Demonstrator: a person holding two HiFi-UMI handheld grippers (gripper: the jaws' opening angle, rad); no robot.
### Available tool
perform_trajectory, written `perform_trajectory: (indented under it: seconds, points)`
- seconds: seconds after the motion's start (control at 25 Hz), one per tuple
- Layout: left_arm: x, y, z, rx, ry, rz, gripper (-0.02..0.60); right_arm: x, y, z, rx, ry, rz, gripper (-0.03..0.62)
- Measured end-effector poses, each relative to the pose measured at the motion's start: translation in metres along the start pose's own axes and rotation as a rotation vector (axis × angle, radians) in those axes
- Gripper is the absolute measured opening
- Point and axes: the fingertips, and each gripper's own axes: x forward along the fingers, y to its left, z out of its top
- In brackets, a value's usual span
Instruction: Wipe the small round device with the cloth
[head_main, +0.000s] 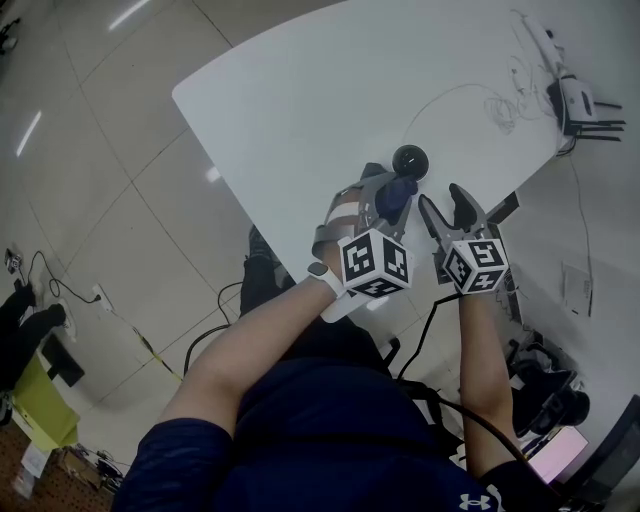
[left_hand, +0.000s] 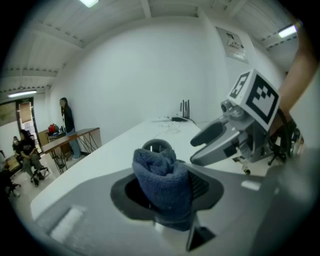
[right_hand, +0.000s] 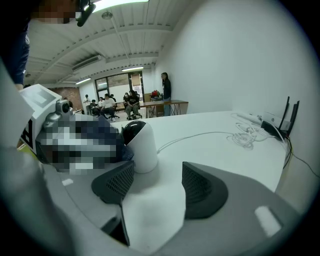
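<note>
The small round device (right_hand: 139, 145), white-bodied with a black domed face, was stood on the white table (head_main: 300, 90). A bunched blue cloth (left_hand: 160, 170) was clamped in the left gripper (left_hand: 166, 192); the right gripper (right_hand: 155, 187) was held agape, empty.

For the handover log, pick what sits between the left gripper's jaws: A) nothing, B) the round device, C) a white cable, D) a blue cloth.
D: the left gripper is shut on the bunched blue cloth, while the small round device stands free just behind it.
</note>
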Motion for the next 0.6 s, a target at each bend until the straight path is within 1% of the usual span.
perform_trajectory:
  seconds: [0.12,0.2,0.28,0.36,0.44,0.56,0.6]
  points:
    - [0.002,0.004,-0.021,-0.018,0.062,0.018,0.149,0.0,0.003,0.002,-0.003,-0.007,0.012,0.31]
    - [0.007,0.007,-0.031,-0.014,0.102,0.029,0.149,0.0,0.004,0.0,-0.001,-0.007,0.016,0.31]
    - [0.015,0.009,-0.038,-0.004,0.15,0.023,0.149,-0.001,0.003,-0.002,0.009,-0.009,0.016,0.31]
    - [0.021,0.01,-0.046,0.017,0.214,0.001,0.149,-0.002,0.003,-0.003,0.022,-0.014,0.011,0.309]
    - [0.025,0.009,-0.056,0.062,0.29,-0.027,0.149,-0.005,0.002,-0.003,0.031,-0.021,0.005,0.309]
    - [0.028,0.008,-0.07,0.188,0.414,-0.064,0.149,-0.011,0.002,0.001,0.047,-0.042,-0.007,0.308]
    - [0.027,0.008,-0.073,0.221,0.442,-0.081,0.149,-0.013,0.002,0.003,0.057,-0.051,-0.011,0.308]
